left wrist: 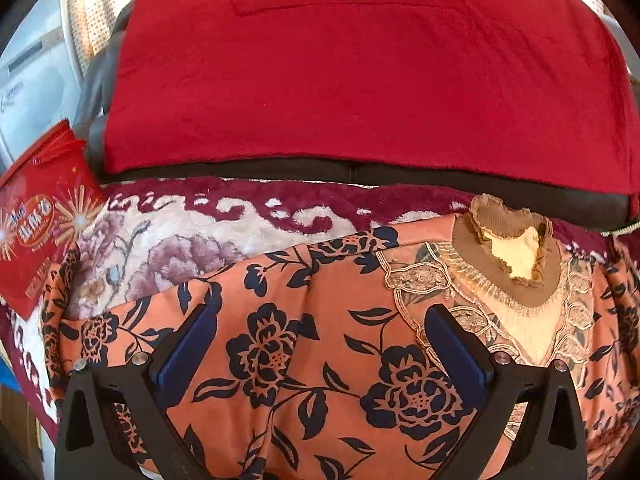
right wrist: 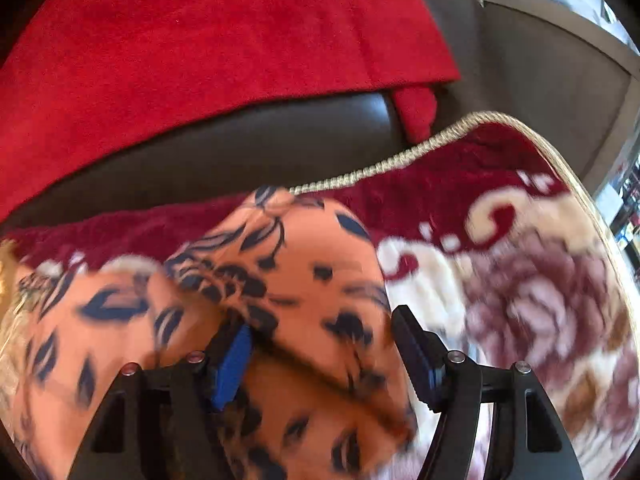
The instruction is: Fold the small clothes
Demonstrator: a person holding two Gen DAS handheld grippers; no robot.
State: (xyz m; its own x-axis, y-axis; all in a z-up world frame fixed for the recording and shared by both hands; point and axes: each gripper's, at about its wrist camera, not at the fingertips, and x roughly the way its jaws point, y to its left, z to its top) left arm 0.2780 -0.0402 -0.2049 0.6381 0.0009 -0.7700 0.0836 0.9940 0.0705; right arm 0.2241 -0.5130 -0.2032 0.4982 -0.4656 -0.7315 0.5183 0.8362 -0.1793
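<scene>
my left gripper (left wrist: 320, 320) hangs with jaws spread wide over the orange floral top (left wrist: 280, 320), gripping nothing. my right gripper (right wrist: 320, 332) is parted too, a blurred fold of that top between its fingers, no pad pressing. the top fills the lower frame on a plush blanket (left wrist: 192, 236); beyond, a red cloth (left wrist: 340, 80) covers a dark sofa (left wrist: 304, 170).
</scene>
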